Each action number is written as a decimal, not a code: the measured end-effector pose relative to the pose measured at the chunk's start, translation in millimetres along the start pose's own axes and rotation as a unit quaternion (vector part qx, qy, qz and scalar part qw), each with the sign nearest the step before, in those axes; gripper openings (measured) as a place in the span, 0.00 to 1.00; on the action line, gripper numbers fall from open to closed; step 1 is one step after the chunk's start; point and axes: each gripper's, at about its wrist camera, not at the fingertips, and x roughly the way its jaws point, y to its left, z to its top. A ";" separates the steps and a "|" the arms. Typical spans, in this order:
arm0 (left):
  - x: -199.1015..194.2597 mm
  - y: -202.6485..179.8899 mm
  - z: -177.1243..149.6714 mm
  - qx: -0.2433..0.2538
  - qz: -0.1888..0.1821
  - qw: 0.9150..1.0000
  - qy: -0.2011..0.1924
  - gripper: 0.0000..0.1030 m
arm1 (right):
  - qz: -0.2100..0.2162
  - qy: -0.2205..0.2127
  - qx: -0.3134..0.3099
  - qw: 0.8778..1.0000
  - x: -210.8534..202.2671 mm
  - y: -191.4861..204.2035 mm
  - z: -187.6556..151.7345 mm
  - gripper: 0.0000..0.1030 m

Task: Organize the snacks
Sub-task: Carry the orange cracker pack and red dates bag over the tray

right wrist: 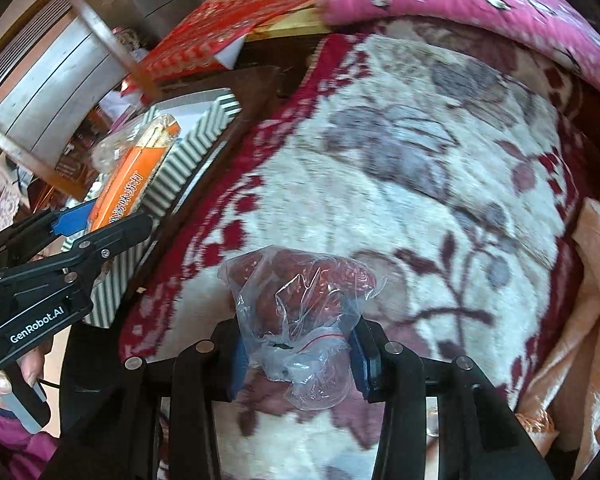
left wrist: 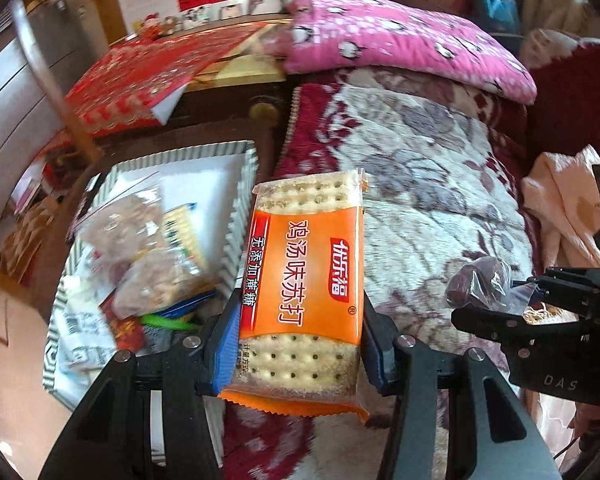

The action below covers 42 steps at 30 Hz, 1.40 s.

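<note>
Left wrist view: the left gripper (left wrist: 300,344) jaws clamp a cracker packet (left wrist: 302,280) beside the striped box (left wrist: 242,200); the right gripper (right wrist: 296,354) jaws pinch a bag of dates (right wrist: 300,300) above the blanket (right wrist: 420,200).

Black left gripper (right wrist: 100,216) marked "GenRobot.AI", blue pads (right wrist: 70,220), silver screws

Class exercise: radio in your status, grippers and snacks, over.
Left gripper shut on cracker pack. Right gripper shut on bag of dates. Striped box just left, already holding snacks. Nothing in the way.
</note>
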 end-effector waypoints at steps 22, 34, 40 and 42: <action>-19.6 111.5 -18.8 -0.107 0.065 0.992 0.000 0.49 | 0.030 0.019 -0.136 0.990 29.4 121.1 45.9 0.44; -20.4 156.9 -36.4 -0.155 0.082 0.985 0.012 0.49 | 0.046 0.035 -0.190 0.980 48.1 172.0 51.4 0.44; -20.3 169.7 -44.8 -0.169 0.088 0.982 0.018 0.49 | 0.047 0.044 -0.208 0.976 55.2 185.8 51.3 0.44; -17.1 176.0 -48.3 -0.177 0.089 0.980 0.025 0.49 | 0.049 0.048 -0.215 0.974 57.9 191.6 50.5 0.44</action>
